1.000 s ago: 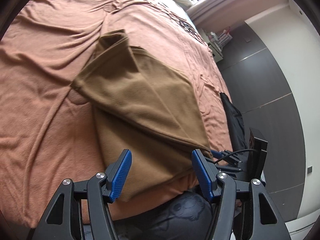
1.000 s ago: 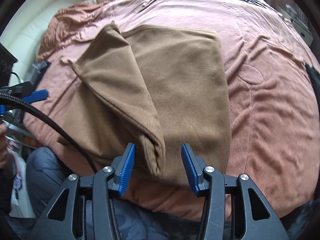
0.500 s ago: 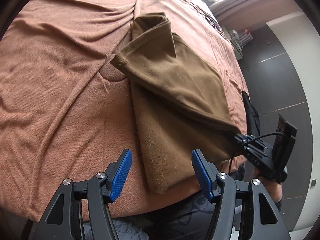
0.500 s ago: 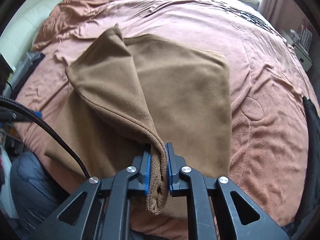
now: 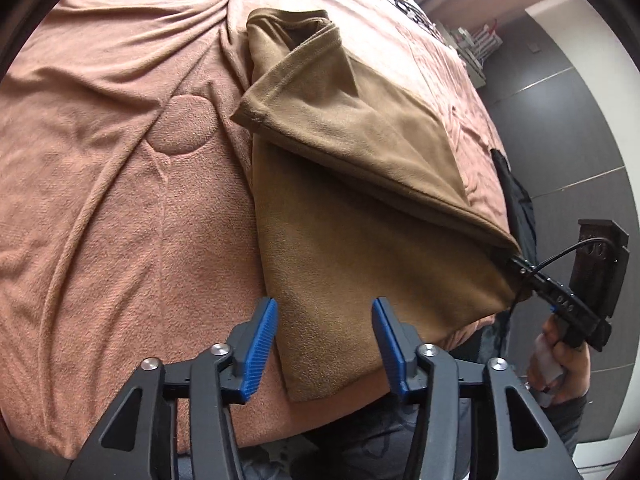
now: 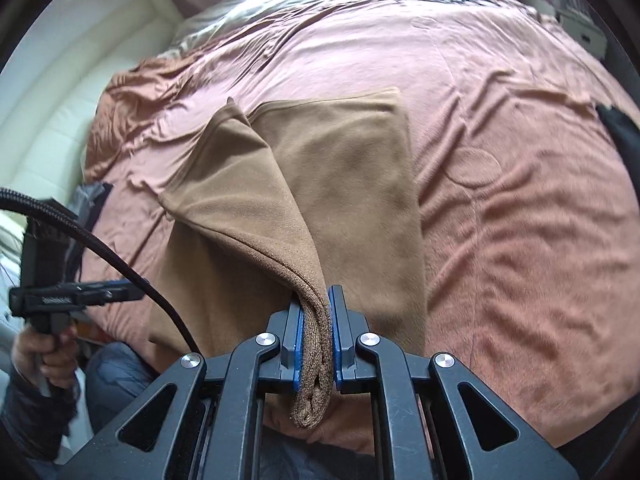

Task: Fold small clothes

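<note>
While the right hand-held gripper (image 6: 316, 336) pinches the brown garment's (image 6: 340, 168) raised corner, left hand-held gripper (image 5: 324, 344) agape, seemingly just above it.

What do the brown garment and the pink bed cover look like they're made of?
Brown garment: a soft matte knit, probably fleece or brushed cotton; fuzzy nap, stitched hem, thick layers in the right gripper. Pink bed cover: looks like terry or plush; fine looped texture, soft wrinkles.
</note>
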